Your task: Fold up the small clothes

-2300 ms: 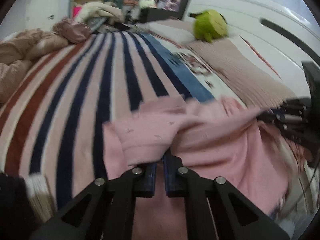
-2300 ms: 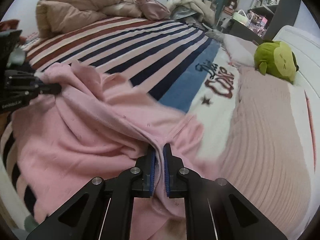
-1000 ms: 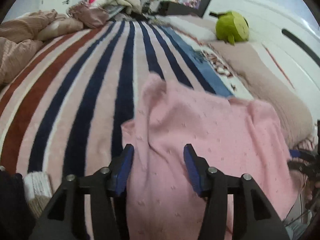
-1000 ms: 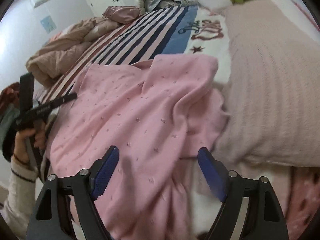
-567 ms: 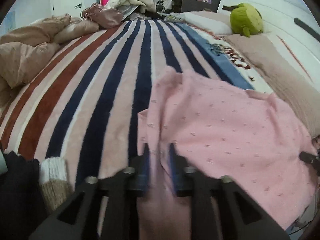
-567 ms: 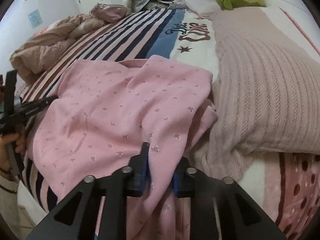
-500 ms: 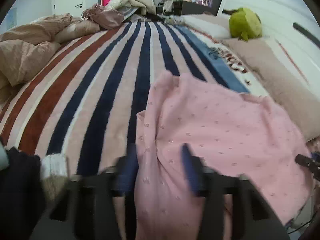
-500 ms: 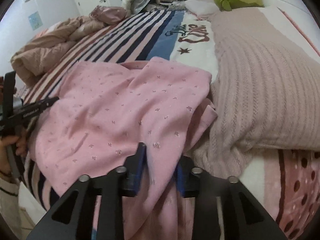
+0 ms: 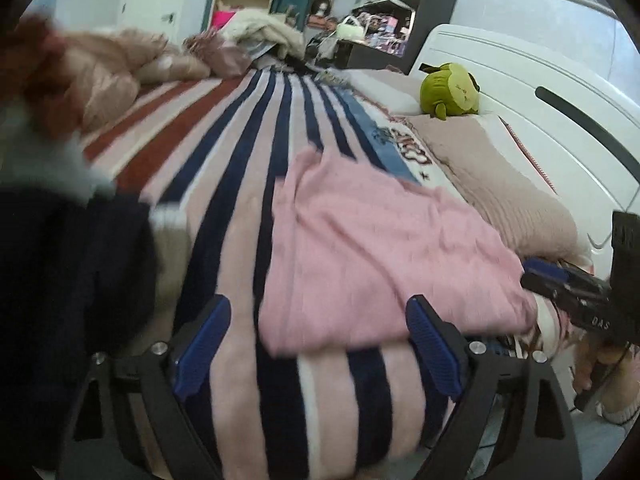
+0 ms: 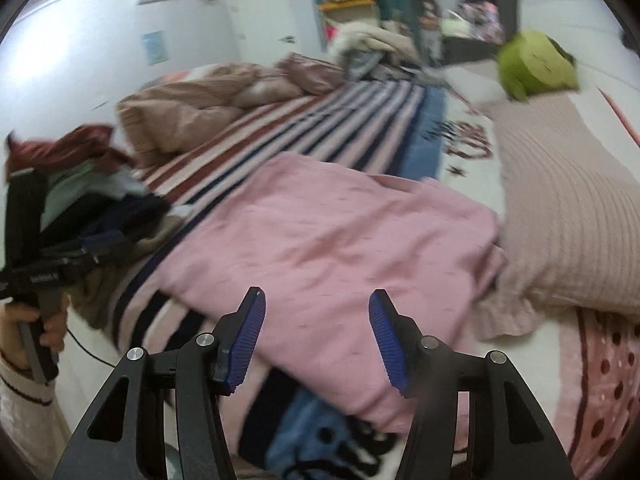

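A pink knit garment [image 9: 368, 248] lies folded flat on the striped bedspread [image 9: 240, 184]; it also shows in the right wrist view [image 10: 332, 248]. My left gripper [image 9: 316, 344] is open and empty, held back from the garment's near edge. My right gripper [image 10: 316, 332] is open and empty, just above the garment's near edge. The right gripper shows at the right of the left wrist view [image 9: 568, 284]; the left gripper shows at the left of the right wrist view [image 10: 60, 268].
A pile of dark and mixed clothes [image 10: 92, 184] lies at the left by the bed edge. A beige knit pillow [image 10: 568, 200] and a green plush toy [image 9: 450, 90] lie to the right. A rumpled tan duvet [image 10: 200, 108] lies at the far side.
Both grippers were pinching the garment's near edge half a second ago; now both have opened, let go and pulled back. The garment lies folded flat.
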`<state>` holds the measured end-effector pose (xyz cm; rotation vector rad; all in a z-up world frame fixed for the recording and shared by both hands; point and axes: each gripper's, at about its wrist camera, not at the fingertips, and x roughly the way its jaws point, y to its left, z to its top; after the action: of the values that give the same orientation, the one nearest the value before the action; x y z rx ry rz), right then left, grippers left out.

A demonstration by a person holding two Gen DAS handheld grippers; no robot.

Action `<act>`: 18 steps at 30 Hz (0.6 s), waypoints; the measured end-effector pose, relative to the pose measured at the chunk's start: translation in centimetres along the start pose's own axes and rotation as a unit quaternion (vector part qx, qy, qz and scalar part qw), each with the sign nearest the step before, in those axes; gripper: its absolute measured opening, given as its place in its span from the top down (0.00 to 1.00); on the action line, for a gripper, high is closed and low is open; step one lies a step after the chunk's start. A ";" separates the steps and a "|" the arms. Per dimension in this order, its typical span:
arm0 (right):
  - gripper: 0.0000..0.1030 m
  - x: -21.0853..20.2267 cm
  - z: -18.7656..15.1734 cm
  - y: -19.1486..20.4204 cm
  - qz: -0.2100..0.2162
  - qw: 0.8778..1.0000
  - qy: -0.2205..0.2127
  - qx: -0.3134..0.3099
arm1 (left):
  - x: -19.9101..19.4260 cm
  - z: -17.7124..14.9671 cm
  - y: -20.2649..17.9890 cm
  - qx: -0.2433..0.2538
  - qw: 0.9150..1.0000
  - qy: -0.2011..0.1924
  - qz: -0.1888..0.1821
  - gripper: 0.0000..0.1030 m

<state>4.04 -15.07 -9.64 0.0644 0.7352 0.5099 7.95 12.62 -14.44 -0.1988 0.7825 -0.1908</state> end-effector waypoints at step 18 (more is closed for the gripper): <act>0.84 6.1 -3.4 2.6 0.031 0.992 0.109 -0.053 | 7.9 -3.1 1.4 -0.142 0.982 0.005 -0.128 0.19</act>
<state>4.57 -10.37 -15.38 -0.0690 0.9203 0.6213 11.36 11.74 -22.28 -0.5705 0.7914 -0.3231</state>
